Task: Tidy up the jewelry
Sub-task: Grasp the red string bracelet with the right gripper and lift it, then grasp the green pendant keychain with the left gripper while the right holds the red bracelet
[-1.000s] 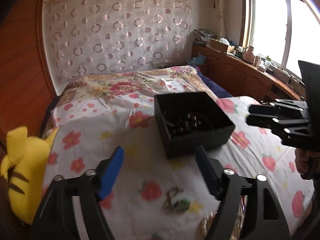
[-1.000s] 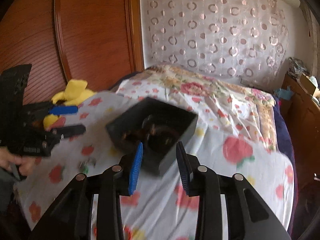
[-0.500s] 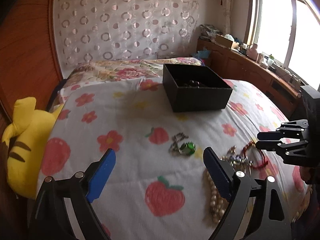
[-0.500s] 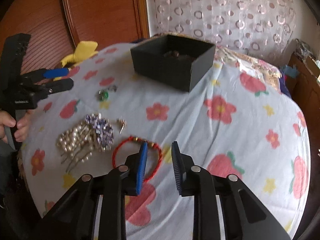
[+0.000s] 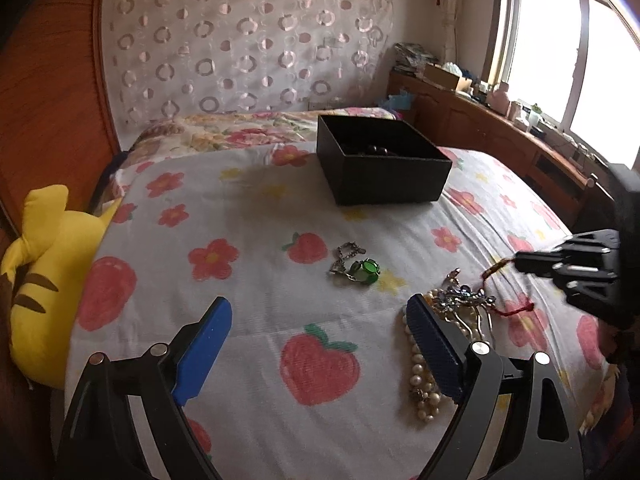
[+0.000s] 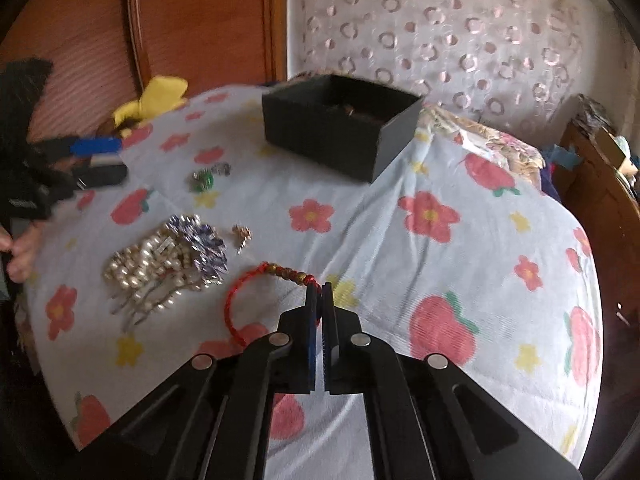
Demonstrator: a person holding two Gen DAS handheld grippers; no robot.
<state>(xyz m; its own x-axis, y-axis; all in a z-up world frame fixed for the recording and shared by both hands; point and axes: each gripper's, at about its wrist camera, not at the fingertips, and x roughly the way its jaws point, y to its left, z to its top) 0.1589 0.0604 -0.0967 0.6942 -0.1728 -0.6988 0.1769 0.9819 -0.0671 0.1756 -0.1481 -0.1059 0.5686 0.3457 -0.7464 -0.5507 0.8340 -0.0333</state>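
My right gripper (image 6: 319,286) is shut on a red cord bracelet (image 6: 240,300) with brown beads, at the near part of the bed. It also shows in the left wrist view (image 5: 520,259), gripping the bracelet (image 5: 516,310). A pearl necklace (image 6: 148,260) and a blue crystal piece (image 6: 200,242) lie left of it. A green-stone chain (image 5: 356,268) lies mid-bed. A small gold earring (image 6: 242,234) lies near. The black box (image 5: 380,160) with dark jewelry stands farther back. My left gripper (image 5: 316,336) is open and empty, above the bedspread.
A yellow plush toy (image 5: 44,272) lies at the bed's left edge by the wooden headboard (image 5: 48,80). A wooden cabinet (image 5: 500,136) with clutter runs under the window on the right. The floral bedspread (image 5: 248,208) covers the bed.
My right gripper has dropped to the red bracelet and closed on it. My left gripper has pulled back slightly, staying open.
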